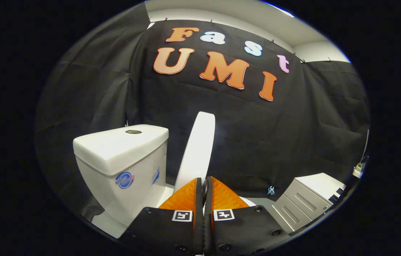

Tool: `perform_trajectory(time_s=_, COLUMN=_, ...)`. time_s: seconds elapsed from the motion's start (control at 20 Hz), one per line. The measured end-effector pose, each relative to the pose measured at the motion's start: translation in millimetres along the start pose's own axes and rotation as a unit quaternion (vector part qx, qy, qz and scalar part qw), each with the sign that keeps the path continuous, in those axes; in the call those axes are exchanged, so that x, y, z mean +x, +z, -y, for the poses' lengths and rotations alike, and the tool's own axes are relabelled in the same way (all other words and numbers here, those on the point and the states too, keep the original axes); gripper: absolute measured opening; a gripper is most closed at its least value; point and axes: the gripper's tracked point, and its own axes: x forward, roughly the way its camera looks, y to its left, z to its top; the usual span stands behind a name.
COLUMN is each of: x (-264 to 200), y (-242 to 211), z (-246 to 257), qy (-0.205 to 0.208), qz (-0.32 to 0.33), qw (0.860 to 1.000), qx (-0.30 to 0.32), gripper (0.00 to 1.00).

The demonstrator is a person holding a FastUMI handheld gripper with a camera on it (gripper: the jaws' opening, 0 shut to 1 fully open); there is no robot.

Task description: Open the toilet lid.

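Toilet lid (198, 149) stands raised just ahead of the gripper (204, 185), fingers pressed together.

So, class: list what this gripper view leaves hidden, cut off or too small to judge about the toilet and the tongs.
- Toilet bowl and seat: hidden behind the tongs and their mounts.
- Lid: raised, seen edge-on; its hinge and lower end are covered by the fingers.
- Whether the shut fingers pinch the lid: contact hidden, cannot tell.
- Sticker on the tank: too small to read.
- Cabinet beyond the fingers: cut off by the view's edge.
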Motion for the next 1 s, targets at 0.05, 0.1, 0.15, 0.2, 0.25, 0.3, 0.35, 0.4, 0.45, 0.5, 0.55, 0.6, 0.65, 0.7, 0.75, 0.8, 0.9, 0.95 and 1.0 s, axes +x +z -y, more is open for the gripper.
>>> perform_trajectory(time_s=0.05, x=-0.8, y=1.8, z=-7.4, qy=0.005, qz=0.003, qw=1.000, qx=-0.006, gripper=0.08)
perform_trajectory(time_s=0.1, x=-1.7, y=3.5, z=-14.9, qy=0.010, qz=0.005, qw=1.000, qx=-0.011, gripper=0.08)
perform_trajectory(time_s=0.15, x=-3.1, y=5.5, z=-23.0, qy=0.017, qz=0.009, qw=1.000, qx=-0.010, gripper=0.08)
perform_trajectory(time_s=0.2, x=-2.4, y=8.3, z=-32.9, qy=0.026, qz=0.012, qw=1.000, qx=-0.008, gripper=0.08)
perform_trajectory(time_s=0.25, x=-3.9, y=9.5, z=-41.3, qy=0.032, qz=0.014, qw=0.999, qx=-0.010, gripper=0.08)
perform_trajectory(time_s=0.3, x=-4.0, y=10.5, z=-49.0, qy=0.036, qz=0.015, qw=0.999, qx=-0.015, gripper=0.09)
perform_trajectory(time_s=0.35, x=-5.2, y=10.7, z=-57.1, qy=0.042, qz=0.017, qw=0.999, qx=-0.021, gripper=0.08)
perform_trajectory(time_s=0.4, x=-6.1, y=11.6, z=-63.8, qy=0.047, qz=0.018, qw=0.998, qx=-0.025, gripper=0.08)
perform_trajectory(time_s=0.45, x=-8.3, y=11.3, z=-71.6, qy=0.053, qz=0.018, qw=0.998, qx=-0.028, gripper=0.08)
perform_trajectory(time_s=0.5, x=-7.9, y=12.0, z=-76.4, qy=0.057, qz=0.021, qw=0.998, qx=-0.031, gripper=0.08)
perform_trajectory(time_s=0.55, x=-8.3, y=13.3, z=-79.9, qy=0.058, qz=0.021, qw=0.997, qx=-0.036, gripper=0.08)
perform_trajectory(time_s=0.6, x=-9.2, y=11.8, z=-82.8, qy=0.058, qz=0.021, qw=0.997, qx=-0.041, gripper=0.08)
perform_trajectory(time_s=0.65, x=-10.7, y=11.8, z=-86.9, qy=0.061, qz=0.021, qw=0.997, qx=-0.043, gripper=0.08)
perform_trajectory(time_s=0.7, x=-9.0, y=13.1, z=-90.0, qy=0.060, qz=0.021, qw=0.997, qx=-0.047, gripper=0.08)
perform_trajectory(time_s=0.75, x=-8.4, y=13.0, z=-90.0, qy=0.058, qz=0.021, qw=0.997, qx=-0.053, gripper=0.08)
perform_trajectory(time_s=0.8, x=-6.8, y=14.3, z=-88.8, qy=0.056, qz=0.021, qw=0.997, qx=-0.057, gripper=0.08)
perform_trajectory(time_s=0.9, x=-6.7, y=12.6, z=-84.9, qy=0.054, qz=0.017, qw=0.997, qx=-0.054, gripper=0.09)
perform_trajectory(time_s=0.95, x=-5.4, y=11.4, z=-83.1, qy=0.055, qz=0.015, qw=0.997, qx=-0.049, gripper=0.08)
perform_trajectory(time_s=1.0, x=-5.5, y=13.2, z=-83.3, qy=0.058, qz=0.012, qw=0.997, qx=-0.045, gripper=0.09)
